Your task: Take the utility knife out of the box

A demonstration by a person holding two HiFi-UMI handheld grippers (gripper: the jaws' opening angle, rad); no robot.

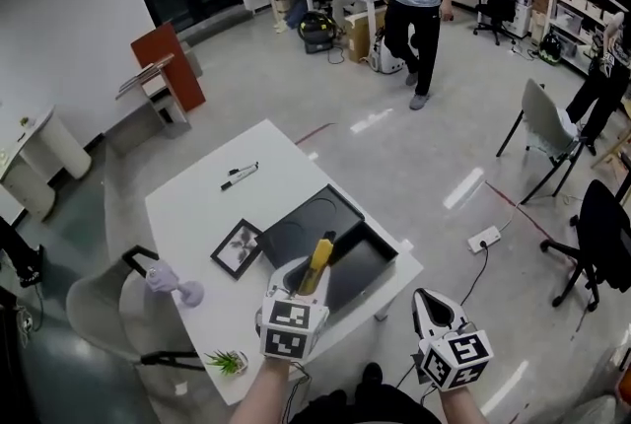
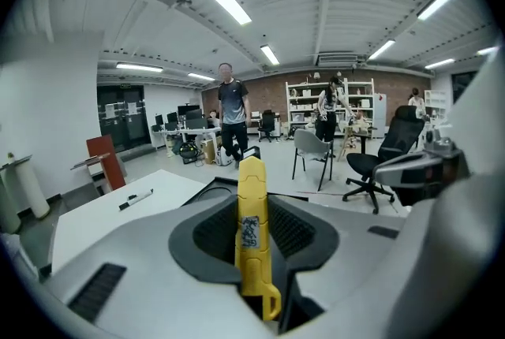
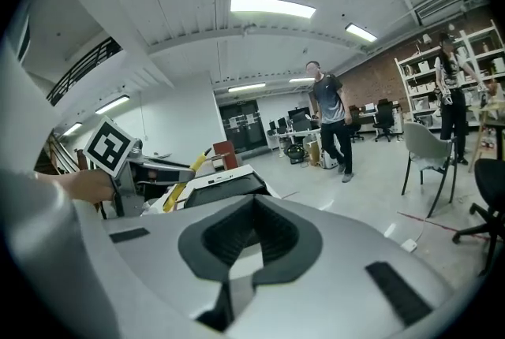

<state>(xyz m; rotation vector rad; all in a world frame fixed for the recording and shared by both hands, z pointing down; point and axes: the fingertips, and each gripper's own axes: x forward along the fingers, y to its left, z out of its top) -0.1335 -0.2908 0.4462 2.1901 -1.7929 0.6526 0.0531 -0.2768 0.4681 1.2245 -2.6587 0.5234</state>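
Left gripper (image 1: 305,281) clamped on the yellow utility knife (image 2: 253,235), its tip pointing up and away (jaws part-way apart around the handle). Right gripper (image 3: 243,249): jaws together, nothing between. Knife sits over the open black box (image 1: 369,260) on the white table (image 1: 197,205).

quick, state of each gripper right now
left gripper: closed on the yellow utility knife
right gripper: closed, nothing between its jaws
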